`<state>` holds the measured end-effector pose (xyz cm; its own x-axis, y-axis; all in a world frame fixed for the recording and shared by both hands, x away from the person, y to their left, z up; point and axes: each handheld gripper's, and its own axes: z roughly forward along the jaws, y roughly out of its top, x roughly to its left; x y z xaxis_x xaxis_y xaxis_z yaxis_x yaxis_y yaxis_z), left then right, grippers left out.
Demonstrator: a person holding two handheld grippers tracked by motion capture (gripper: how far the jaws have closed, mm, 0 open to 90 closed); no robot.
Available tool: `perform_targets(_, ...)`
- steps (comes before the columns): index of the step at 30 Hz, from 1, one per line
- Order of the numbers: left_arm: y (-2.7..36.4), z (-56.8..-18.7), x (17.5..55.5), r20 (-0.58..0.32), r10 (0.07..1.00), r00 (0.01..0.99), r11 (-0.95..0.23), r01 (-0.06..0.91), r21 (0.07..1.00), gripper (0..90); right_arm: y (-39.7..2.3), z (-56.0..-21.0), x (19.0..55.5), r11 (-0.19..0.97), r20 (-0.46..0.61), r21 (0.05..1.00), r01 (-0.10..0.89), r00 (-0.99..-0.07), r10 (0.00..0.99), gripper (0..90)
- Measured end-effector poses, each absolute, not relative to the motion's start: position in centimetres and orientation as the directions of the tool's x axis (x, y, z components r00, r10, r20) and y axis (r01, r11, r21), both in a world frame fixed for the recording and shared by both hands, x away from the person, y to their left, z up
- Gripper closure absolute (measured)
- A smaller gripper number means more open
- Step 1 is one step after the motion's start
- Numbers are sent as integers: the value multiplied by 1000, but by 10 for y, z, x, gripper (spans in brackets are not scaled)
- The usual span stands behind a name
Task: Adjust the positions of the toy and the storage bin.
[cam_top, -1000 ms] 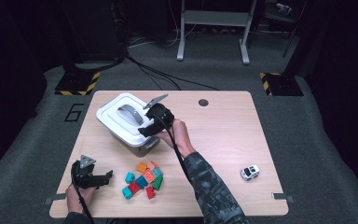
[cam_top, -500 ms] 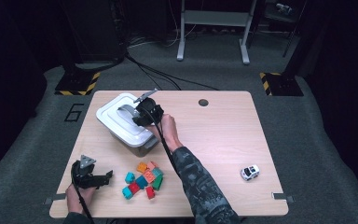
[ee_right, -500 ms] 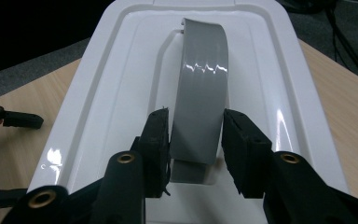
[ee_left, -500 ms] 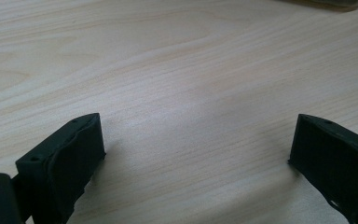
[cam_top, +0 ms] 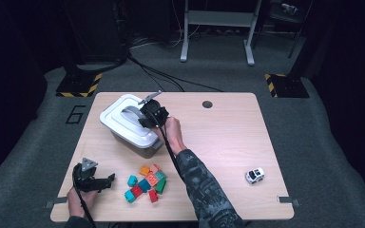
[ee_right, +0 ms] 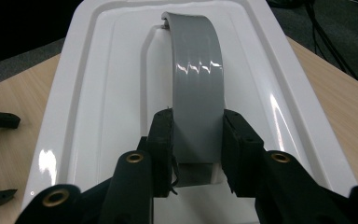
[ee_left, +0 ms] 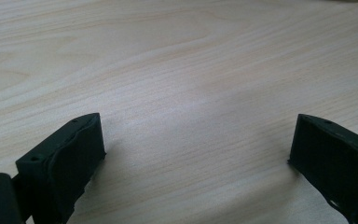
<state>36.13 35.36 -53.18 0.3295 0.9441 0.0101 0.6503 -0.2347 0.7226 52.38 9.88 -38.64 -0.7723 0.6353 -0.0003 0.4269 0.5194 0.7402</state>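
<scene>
A grey box with a white lid point(cam_top: 119, 115) stands at the table's back left. My right gripper point(cam_top: 145, 116) reaches over the lid from the right, and its jaws have just closed on the lid's arched grey handle point(ee_right: 198, 93). In the right gripper view both pads press the sides of the handle near its near end, with my right gripper point(ee_right: 196, 140) shut on it above the glossy lid point(ee_right: 98, 116). My left gripper point(cam_top: 108, 180) rests near the front left edge, pointing right. In its own view the left gripper point(ee_left: 196, 144) stands wide open over bare wood.
A heap of several coloured bricks point(cam_top: 147, 183) lies on the wooden table point(cam_top: 218, 142) just right of the left gripper. A small white toy car point(cam_top: 254, 175) sits at the front right. A round cable hole point(cam_top: 207, 104) is near the back edge.
My right gripper has moved left from the box's right side onto the lid's handle and closed on it. The left gripper has stayed put.
</scene>
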Motion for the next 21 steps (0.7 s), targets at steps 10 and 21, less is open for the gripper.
perform_targets(10,353,-532,361,6,946,324,-226,648,728,30,72,-386,517,496,19,733,465,-743,669,671)
perform_targets(21,353,-532,361,3,944,329,-229,650,724,33,31,-387,500,449,45,737,505,-699,714,671)
